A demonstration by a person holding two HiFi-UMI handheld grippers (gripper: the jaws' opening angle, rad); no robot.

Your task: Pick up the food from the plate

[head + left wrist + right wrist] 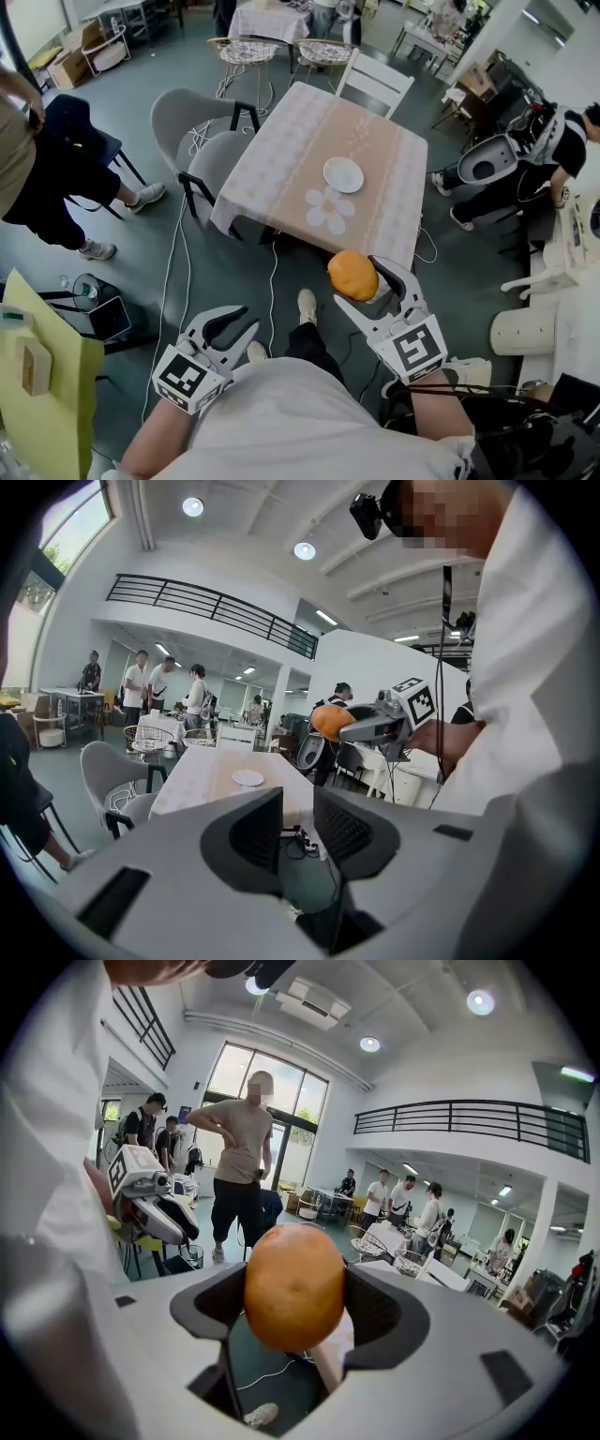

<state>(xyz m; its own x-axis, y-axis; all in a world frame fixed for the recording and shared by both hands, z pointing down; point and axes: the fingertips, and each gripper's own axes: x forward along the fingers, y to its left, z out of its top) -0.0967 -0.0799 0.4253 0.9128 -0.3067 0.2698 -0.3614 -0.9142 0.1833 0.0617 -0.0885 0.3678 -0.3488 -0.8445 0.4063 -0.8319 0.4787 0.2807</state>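
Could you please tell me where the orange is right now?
The orange is clamped in the right claw, right of centre in the head view, by the near edge of the table and away from the white plate.

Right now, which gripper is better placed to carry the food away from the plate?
Right. The right gripper is shut on the orange food; the left gripper is open and empty, and the plate is bare.

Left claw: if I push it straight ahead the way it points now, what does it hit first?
Probably the near edge of the table: the left claw is open and empty, aimed at it, with only floor cables lower down in between. Depth is hard to judge.
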